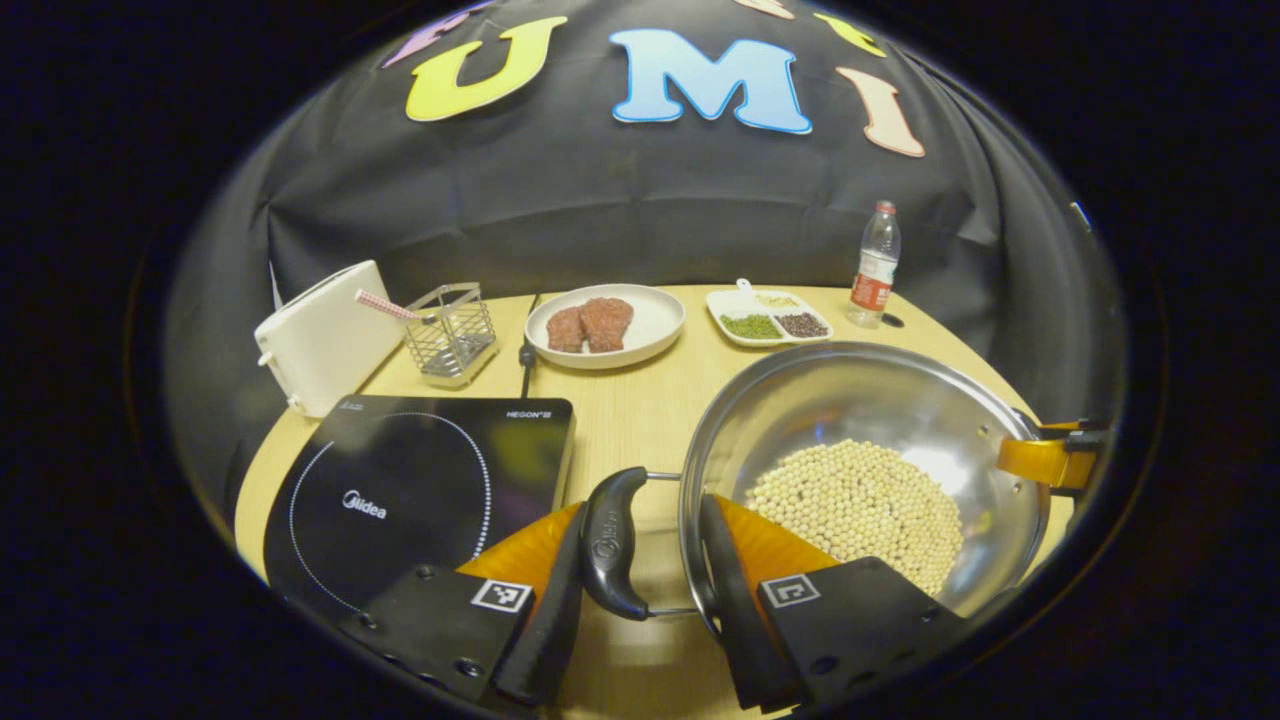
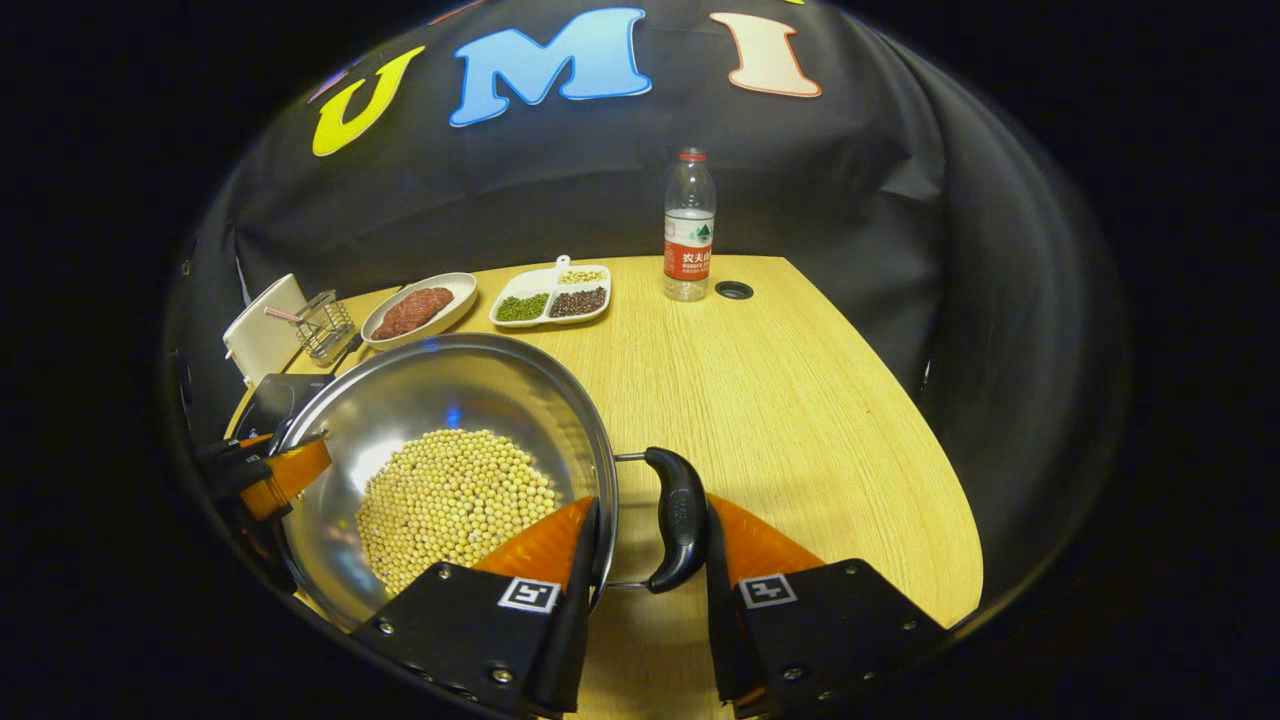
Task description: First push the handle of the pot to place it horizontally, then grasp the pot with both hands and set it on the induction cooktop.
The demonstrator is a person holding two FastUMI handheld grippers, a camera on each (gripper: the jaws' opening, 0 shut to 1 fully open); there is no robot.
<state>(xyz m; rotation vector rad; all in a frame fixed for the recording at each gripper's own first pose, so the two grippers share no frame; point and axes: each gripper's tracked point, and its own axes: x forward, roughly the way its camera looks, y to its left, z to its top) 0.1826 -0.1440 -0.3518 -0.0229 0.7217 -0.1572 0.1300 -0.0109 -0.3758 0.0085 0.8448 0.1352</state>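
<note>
Wooden table (image 2: 800,400) backed by a black cloth wall (image 2: 560,190), bearing the steel pot (image 1: 860,410) part-filled with pale beans (image 1: 860,500); the pot rests on the table just beside the black induction cooktop (image 1: 420,480), not on it. Left tool (image 1: 645,590), left gripper view: part open, its two fingers straddling the pot's black side handle (image 1: 612,540) and the rim, one finger against the handle's outer side, the other inside the rim; whether both press cannot be told. Right tool (image 2: 650,590), right gripper view: part open likewise, straddling the opposite black handle (image 2: 680,520), one finger inside the rim, the other at the handle's outer side; a firm grip cannot be confirmed. Each tool also appears at the pot's far rim in the other's view. Along the table's far edge: white toaster (image 1: 320,340), white plate (image 1: 650,320) carrying red meat (image 1: 590,325), divided white dish (image 1: 765,318) of grains, wire basket (image 1: 452,330), clear water bottle (image 2: 689,225)
</note>
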